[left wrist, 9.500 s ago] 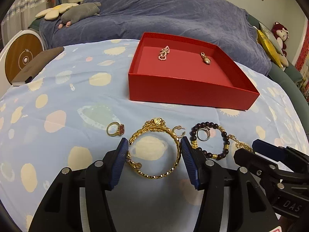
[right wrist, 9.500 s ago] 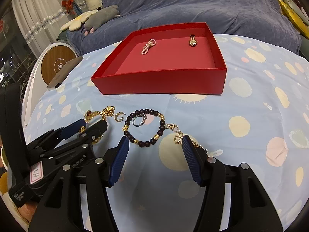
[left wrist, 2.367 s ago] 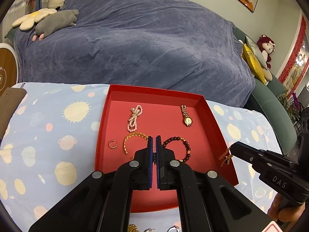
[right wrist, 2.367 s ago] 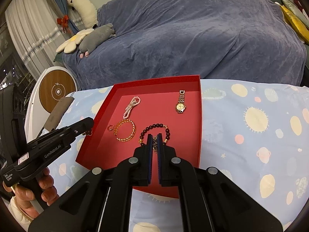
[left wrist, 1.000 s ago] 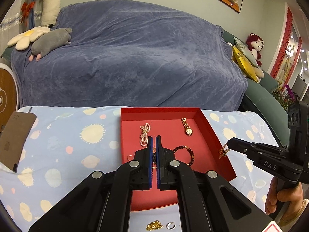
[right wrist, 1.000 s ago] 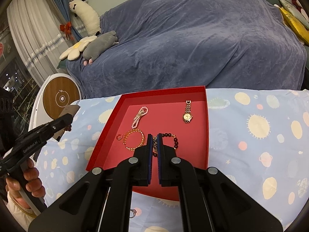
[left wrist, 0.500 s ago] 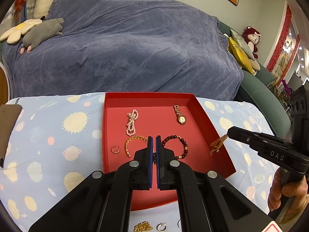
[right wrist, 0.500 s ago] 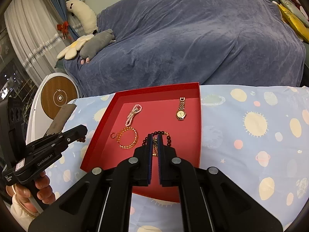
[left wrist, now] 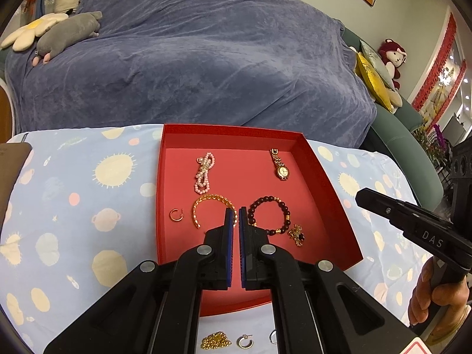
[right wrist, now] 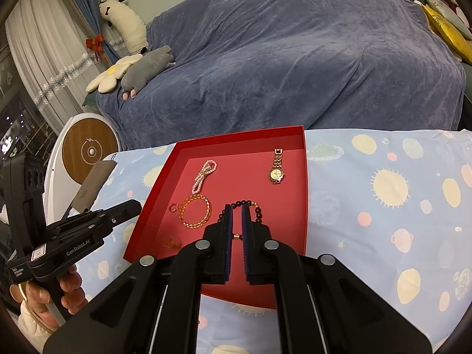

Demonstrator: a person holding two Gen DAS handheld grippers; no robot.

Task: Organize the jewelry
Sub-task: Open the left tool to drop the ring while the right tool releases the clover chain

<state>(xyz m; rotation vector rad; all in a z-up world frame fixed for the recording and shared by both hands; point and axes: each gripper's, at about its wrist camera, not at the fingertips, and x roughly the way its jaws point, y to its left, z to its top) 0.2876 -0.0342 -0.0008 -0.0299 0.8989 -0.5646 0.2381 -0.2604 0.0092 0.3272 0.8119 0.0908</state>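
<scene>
A red tray [left wrist: 327, 177] [right wrist: 153, 188] lies on the spotted blue cloth. In it lie a pink bead string [left wrist: 203, 172], a gold watch [left wrist: 280, 166], a small hoop earring [left wrist: 176, 215], a gold bangle [left wrist: 209, 206], a dark bead bracelet [left wrist: 273, 215] and a gold pendant chain [left wrist: 298, 233]. My left gripper [left wrist: 235, 215] is shut and empty above the tray's near half. My right gripper [right wrist: 236, 211] hangs over the bead bracelet [right wrist: 256, 209], jaws slightly apart and holding nothing. It also shows at the right of the left wrist view [left wrist: 365, 197].
On the cloth before the tray lie a gold chain heap [left wrist: 215, 340], a hoop earring [left wrist: 245, 341] and a ring [left wrist: 273, 337]. A blue-covered sofa [left wrist: 191, 59] with plush toys stands behind. A brown flat object [right wrist: 88, 188] lies at the table's left edge.
The gold pendant chain left the right gripper and now lies in the tray beside the bead bracelet. The right gripper's jaws parted slightly and it drew back right. The left gripper stayed shut.
</scene>
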